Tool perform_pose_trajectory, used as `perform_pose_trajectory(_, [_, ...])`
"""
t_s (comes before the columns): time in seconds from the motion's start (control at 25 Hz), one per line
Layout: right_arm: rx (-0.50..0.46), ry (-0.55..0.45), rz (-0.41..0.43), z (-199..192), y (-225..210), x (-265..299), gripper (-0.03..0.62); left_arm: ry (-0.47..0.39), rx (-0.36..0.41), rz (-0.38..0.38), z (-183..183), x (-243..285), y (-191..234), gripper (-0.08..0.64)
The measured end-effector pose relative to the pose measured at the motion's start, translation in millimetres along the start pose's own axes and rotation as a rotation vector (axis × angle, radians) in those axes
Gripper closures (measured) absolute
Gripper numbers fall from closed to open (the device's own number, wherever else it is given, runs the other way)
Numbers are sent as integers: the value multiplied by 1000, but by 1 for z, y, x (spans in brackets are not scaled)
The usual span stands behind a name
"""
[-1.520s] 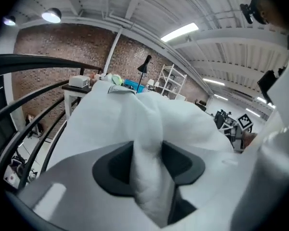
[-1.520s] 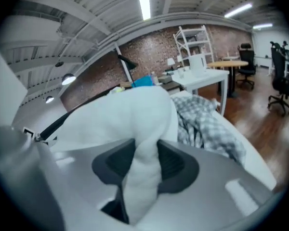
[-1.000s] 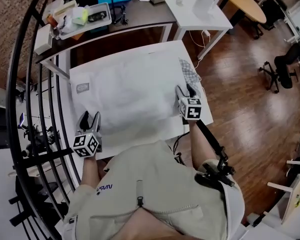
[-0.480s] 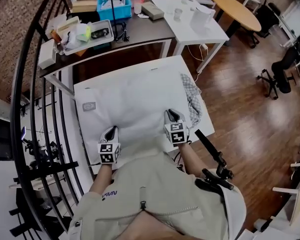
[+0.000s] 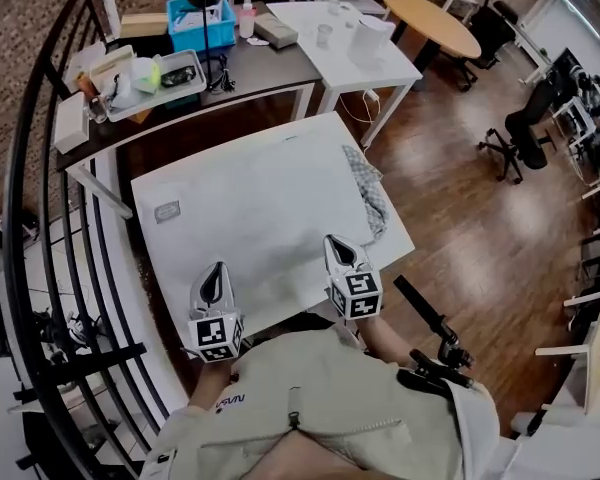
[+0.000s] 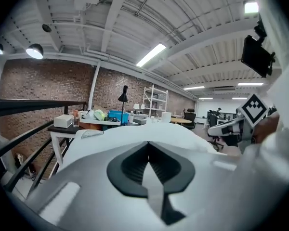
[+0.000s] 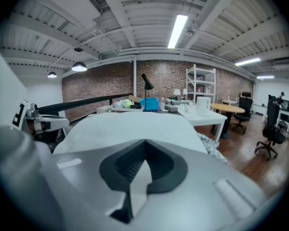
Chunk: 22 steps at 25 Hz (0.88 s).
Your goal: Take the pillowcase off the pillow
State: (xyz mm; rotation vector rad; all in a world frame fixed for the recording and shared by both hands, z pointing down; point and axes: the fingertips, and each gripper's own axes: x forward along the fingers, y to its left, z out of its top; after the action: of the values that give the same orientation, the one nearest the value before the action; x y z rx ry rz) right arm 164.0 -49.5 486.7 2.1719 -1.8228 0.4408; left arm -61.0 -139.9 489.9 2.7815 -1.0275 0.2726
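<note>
Lying lengthwise left-to-right, the pillowcase (image 5: 260, 203) seems pinched by shut left claw (image 5: 214, 276) and just-closed right claw (image 5: 340, 250).

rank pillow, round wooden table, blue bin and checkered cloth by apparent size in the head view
1. pillow
2. round wooden table
3. blue bin and checkered cloth: look about alike, the bin farther off, so not ranked
</note>
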Motion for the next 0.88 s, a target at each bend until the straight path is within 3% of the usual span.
perform_pose_trajectory(0.12, [-48,-34,25,5,18,-23,588,2,4,-8,-1,-10,-8,560])
perform_pose_trajectory(0.36, [-87,-129,69,24,16,-51,589,-49,15,78,16,-49,-32,560])
perform_pose_trajectory(0.56, [-104,-250,116,44,-18,-88,589,-92,57,133,32,-60,-92,560])
perform_pose_trajectory(0.72, [-92,-257,201,26,-38,-119,589,-84,36,186,24,-80,-158,560])
perform_pose_trajectory(0.88, [-70,-273,243,8,-62,-141,589,-66,92,235,20,-109,-196,560])
